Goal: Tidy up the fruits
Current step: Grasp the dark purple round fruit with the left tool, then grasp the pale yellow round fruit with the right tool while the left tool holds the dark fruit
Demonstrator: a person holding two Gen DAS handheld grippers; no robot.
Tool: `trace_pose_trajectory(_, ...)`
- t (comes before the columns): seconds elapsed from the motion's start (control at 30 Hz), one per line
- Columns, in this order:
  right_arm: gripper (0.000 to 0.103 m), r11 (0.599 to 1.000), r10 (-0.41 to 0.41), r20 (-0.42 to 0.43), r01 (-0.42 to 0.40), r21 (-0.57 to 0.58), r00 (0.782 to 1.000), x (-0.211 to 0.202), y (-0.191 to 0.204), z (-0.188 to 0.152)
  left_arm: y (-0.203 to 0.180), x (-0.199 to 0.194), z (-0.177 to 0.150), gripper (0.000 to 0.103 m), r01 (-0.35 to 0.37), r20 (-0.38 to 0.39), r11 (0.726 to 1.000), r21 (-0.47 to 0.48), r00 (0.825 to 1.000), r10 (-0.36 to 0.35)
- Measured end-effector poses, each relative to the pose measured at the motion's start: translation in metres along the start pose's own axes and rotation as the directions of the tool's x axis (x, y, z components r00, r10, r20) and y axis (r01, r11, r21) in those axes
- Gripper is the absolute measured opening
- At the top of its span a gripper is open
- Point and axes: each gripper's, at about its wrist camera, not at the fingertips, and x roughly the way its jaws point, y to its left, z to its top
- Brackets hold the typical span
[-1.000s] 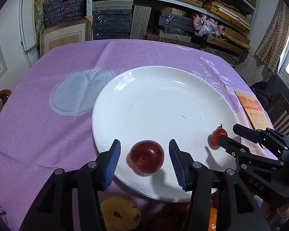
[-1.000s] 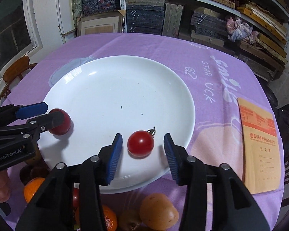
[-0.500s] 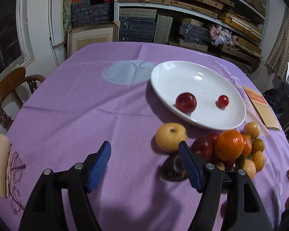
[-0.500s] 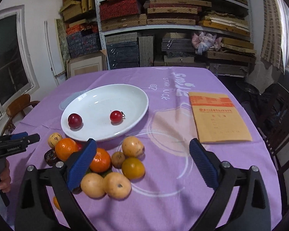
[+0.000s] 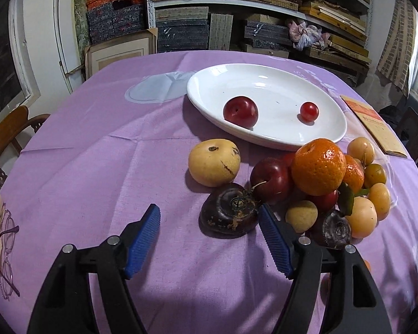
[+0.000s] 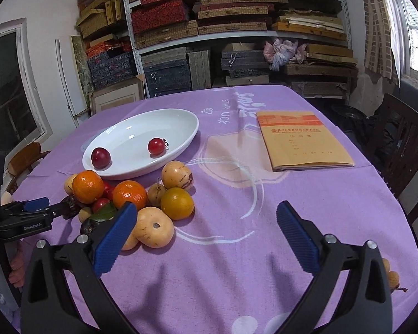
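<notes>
A white plate (image 5: 264, 89) (image 6: 153, 128) holds a dark red plum (image 5: 240, 111) (image 6: 100, 157) and a cherry tomato (image 5: 309, 111) (image 6: 156, 145). In front of it lies a pile of fruit: an orange (image 5: 317, 167) (image 6: 87, 186), a yellow pear (image 5: 214, 162), red plums and a dark brown fruit (image 5: 228, 213). My left gripper (image 5: 209, 214) (image 6: 55, 206) is open, with the dark brown fruit just ahead of its tips, by the right finger. My right gripper (image 6: 206, 208) is opening wide over bare cloth, holding nothing, its left finger beside a yellow fruit (image 6: 153, 231).
A brown paper booklet (image 6: 301, 139) (image 5: 373, 125) lies on the purple cloth right of the plate. Glasses (image 5: 5, 250) lie at the left table edge. Wooden chairs (image 6: 404, 153) (image 5: 11, 130) stand at both sides. Small fruits (image 6: 391, 277) sit at the near right edge. Shelves fill the back.
Both grippers let go of the plum and the tomato on the plate, opened, and pulled back toward the near side. The fruit pile now lies in front of them.
</notes>
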Motion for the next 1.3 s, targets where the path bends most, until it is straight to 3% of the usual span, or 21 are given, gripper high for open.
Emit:
trace_pose_trajectory(0.1, 0.099, 1.000, 0.006, -0.002, -0.006, 0.020, 1.000, 0.001, -0.003, 0.002, 0.000, 0.003, 0.001, 0.075, 0.003, 0.003, 1.000, -0.001, 1.000, -0.003)
trace_pose_trajectory(0.2, 0.099, 1.000, 0.011, -0.015, -0.010, 0.030, 1.000, 0.004, -0.005, 0.001, -0.001, 0.007, 0.000, 0.084, -0.023, 0.009, 1.000, 0.003, 1.000, 0.023)
trace_pose_trajectory(0.47, 0.099, 1.000, 0.008, -0.014, -0.007, 0.031, 1.000, 0.005, -0.005, 0.000, -0.001, 0.023, 0.002, 0.084, -0.008, -0.051, 1.000, -0.016, 0.999, 0.008)
trace_pose_trajectory(0.8, 0.099, 0.999, 0.008, -0.019, -0.007, 0.033, 1.000, 0.008, -0.006, 0.000, 0.012, 0.021, 0.000, 0.083, 0.021, -0.040, 0.998, -0.065, 0.999, -0.024)
trace_pose_trajectory(0.97, 0.099, 1.000, 0.007, -0.025, -0.006, 0.031, 1.000, 0.009, -0.007, -0.002, 0.009, 0.018, 0.000, 0.064, 0.014, -0.030, 0.999, -0.042, 0.999, -0.016)
trace_pose_trajectory(1.2, 0.099, 1.000, 0.007, -0.031, -0.007, 0.026, 0.999, 0.011, -0.005, -0.003, 0.015, 0.012, -0.006, 0.051, 0.039, -0.022, 0.999, -0.033, 0.999, -0.040)
trace_pose_trajectory(1.3, 0.099, 1.000, 0.011, -0.040, -0.011, 0.015, 0.999, 0.013, -0.003, -0.003, 0.022, 0.011, -0.007, 0.050, 0.044, -0.019, 0.997, -0.057, 0.999, -0.045)
